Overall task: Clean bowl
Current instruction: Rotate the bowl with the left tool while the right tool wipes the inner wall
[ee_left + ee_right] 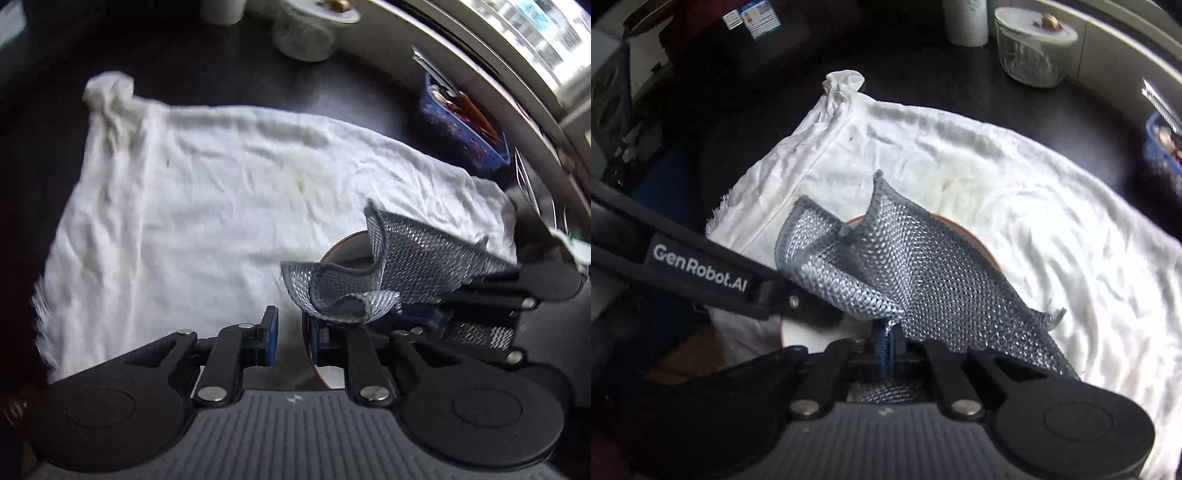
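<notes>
A bowl with a brown rim (345, 243) stands on edge over a white towel (207, 206). My left gripper (293, 341) has its jaws around the bowl's rim, with a gap on the left side, so the grip is unclear. My right gripper (886, 341) is shut on a silver-grey mesh scrubbing cloth (897, 266), which drapes over the bowl (975, 240) and hides most of it. The cloth also shows in the left wrist view (406, 262), held by the right gripper coming in from the right. The left gripper's arm (701, 273) crosses the right wrist view from the left.
The white towel (1015, 206) lies on a dark countertop (221, 66). A glass jar with a lid (1034, 48) and a white cylinder (966, 22) stand at the back. A blue basket of items (461, 129) sits at the right, by a metal rail.
</notes>
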